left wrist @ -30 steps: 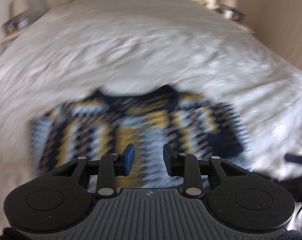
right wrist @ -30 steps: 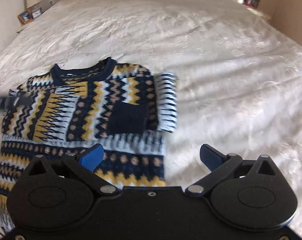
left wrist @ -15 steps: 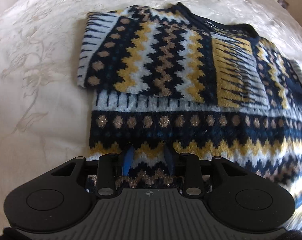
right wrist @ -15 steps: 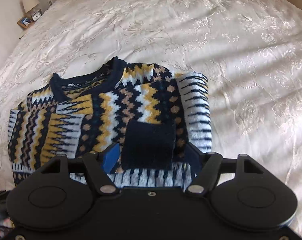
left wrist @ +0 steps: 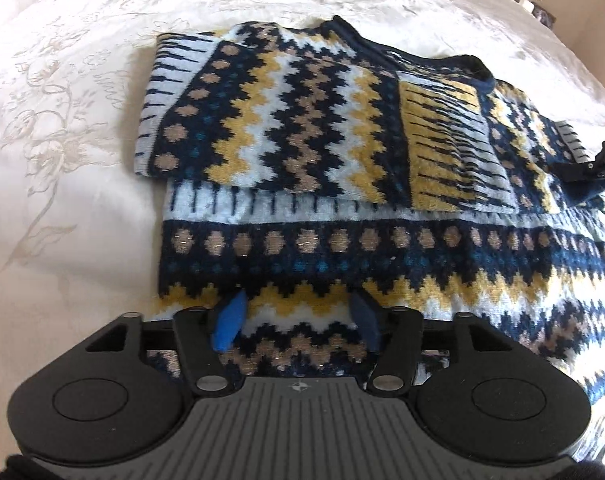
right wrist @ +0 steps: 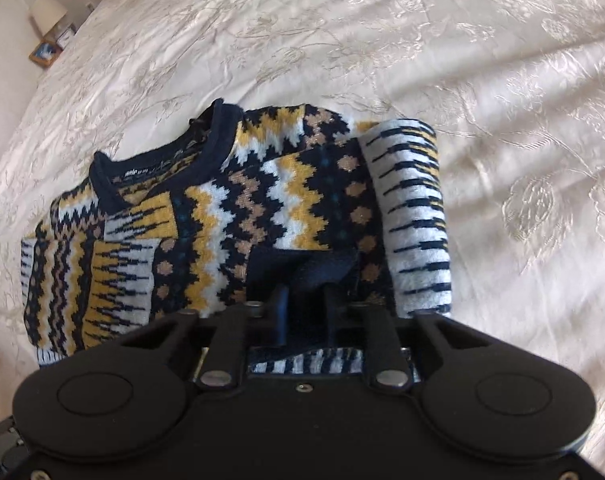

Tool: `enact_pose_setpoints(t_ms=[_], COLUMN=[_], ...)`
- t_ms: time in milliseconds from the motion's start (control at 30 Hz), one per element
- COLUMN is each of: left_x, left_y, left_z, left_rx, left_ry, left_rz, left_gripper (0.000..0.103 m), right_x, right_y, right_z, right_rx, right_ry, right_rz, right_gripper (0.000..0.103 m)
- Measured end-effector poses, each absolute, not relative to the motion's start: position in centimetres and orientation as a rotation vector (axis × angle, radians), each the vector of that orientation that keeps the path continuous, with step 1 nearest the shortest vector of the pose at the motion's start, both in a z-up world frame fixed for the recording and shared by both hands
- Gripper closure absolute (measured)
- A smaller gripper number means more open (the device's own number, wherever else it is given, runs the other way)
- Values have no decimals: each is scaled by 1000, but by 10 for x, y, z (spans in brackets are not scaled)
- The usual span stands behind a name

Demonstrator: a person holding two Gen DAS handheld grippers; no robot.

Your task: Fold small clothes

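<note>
The sweater (left wrist: 342, 184) lies flat on the bedspread (left wrist: 62, 120), both sleeves already folded across the chest, so the fold still to make looks like hem up to collar. What matters for that move is where the hem sits: right under both grippers, with the collar (right wrist: 162, 160) at the far end, straight ahead of the fingers. The garment's long axis runs away from each gripper, which suits a forward lift-and-carry.

The left gripper (left wrist: 298, 316) points steeply down over the bottom left corner of the body. Its jaws are opening, the 2 blue pads (left wrist: 230, 320) standing apart with the zigzag band of the hem between them; they do not appear to pinch the knit. The sweater's left edge lies just to the left of this gripper, the folded left sleeve (left wrist: 262, 112) ahead of it.

The right gripper (right wrist: 304, 300) sits over the right side, above the dark cuff (right wrist: 306, 272) of the folded right sleeve. Its jaws are closing and nearly together, with dark knit between them; whether the pads already press it I cannot tell for sure, though the fabric looks bunched there.

Both hands are equally near the hem, 1 per corner, so a 2-handed fold seems the natural next step once each has a firm grip.
</note>
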State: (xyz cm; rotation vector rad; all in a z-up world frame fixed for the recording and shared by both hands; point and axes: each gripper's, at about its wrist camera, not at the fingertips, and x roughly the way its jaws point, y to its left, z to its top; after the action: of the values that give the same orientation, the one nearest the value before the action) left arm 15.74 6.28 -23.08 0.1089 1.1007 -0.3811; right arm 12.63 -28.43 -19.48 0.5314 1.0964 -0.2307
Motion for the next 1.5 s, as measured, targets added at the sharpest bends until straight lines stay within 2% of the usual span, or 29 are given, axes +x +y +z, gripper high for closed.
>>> enact_pose_setpoints(t_ms=[100,400,633,800,1033,1200,1300,1367,1400,1433,1500], left_x=[157,162,183,222,285,313,307,302,297,290,271], left_y=[59,66,63,53,50,66,66,68,71,75,81], left_z=[-233,-219,-180,-175,-200,-216,-208,-200,-193,-186,-172], left_rx=[110,18,61,119,189,123,179,182,169,149,126], left_ry=[1107,1123,983,920,985,1048,1026,1013,1009,1001,977], left_rz=[-381,-348,-329,-324,-193,-141,-176,-191,-193,-196,-205], left_gripper=[34,35,35,35,36,34,34,35,35,35,35], right_x=[125,127,147,153,153,156,156,153,151,147,138], right_y=[-283,-275,-296,-294,-297,-300,-300,-298,-297,-296,-291], right_z=[-185,-128,-161,-176,-186,-195,-195,-188,-184,-178,-164], right_rx=[517,265,219,204,210,217,214,202,192,183,168], right_ry=[1067,922,1005,1040,1066,1085,1086,1067,1055,1038,998], right_rz=[-236,-284,-330,-341,-360,-375,-386,-399,-410,-419,-422], right_gripper=[87,89,89,89,88,87,82,70,56,48,45])
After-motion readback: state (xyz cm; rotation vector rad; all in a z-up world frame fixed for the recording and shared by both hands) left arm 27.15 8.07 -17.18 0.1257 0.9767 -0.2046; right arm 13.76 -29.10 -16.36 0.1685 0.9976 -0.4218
